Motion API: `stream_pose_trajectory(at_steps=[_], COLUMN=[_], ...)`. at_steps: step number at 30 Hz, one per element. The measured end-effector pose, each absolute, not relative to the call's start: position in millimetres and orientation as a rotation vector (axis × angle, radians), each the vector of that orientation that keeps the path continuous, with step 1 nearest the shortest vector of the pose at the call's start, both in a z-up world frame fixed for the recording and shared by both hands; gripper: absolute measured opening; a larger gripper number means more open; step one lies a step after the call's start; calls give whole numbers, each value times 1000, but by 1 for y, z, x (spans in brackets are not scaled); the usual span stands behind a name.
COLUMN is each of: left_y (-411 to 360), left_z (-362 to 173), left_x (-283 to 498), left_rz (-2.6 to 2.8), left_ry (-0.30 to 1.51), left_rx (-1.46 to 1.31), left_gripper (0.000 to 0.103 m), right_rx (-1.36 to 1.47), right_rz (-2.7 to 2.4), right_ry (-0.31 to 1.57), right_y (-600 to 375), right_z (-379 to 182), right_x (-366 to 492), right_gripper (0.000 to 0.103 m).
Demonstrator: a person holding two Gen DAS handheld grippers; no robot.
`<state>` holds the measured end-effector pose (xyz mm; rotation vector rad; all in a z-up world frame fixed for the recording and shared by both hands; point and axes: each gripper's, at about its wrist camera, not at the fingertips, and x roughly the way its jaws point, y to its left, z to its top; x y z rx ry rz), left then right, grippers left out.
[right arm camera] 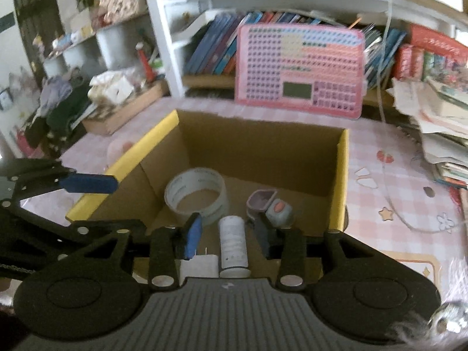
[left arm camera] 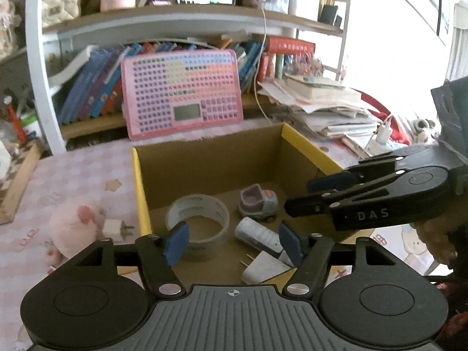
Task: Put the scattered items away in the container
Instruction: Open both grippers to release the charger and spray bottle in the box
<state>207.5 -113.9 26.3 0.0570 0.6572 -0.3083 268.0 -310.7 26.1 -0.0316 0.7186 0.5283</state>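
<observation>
Left wrist alone shows plug [left arm camera: 112,229], pink plush [left arm camera: 74,231]

A table [right arm camera: 395,175] with a pink checked cloth carries the things. A cardboard box [right arm camera: 340,175] with yellow edges sits in the middle. At ten o'clock from it lie a pink plush ball [left arm camera: 73,228] and a small white plug [left arm camera: 114,229]. At two o'clock a pile of papers [left arm camera: 330,108] rests.

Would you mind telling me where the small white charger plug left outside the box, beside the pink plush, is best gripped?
Grip the white plug across its boxy body, on the flat sides, coming from above. Its prongs point toward the box, so avoid that end; the pink plush crowds the opposite side.
</observation>
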Motion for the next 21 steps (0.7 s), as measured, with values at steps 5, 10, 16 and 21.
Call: stream_pose_trajectory(at_steps=[5, 10, 16, 21], left_y=[-106, -98, -96, -87], left_z=[29, 30, 28, 27], left_x=[196, 190, 181, 166], left_rz=[-281, -289, -356, -403], left_ry=[611, 601, 591, 579], left_rx=[37, 12, 34, 49], left_gripper=[83, 85, 86, 86], right_rx=[-15, -21, -36, -35], right_rz=[453, 367, 288, 238], right_ry=[625, 564, 546, 542], right_y=[-312, -313, -309, -297], right_z=[33, 38, 39, 39], right_x=[248, 226, 200, 180], right_gripper=[58, 72, 79, 81])
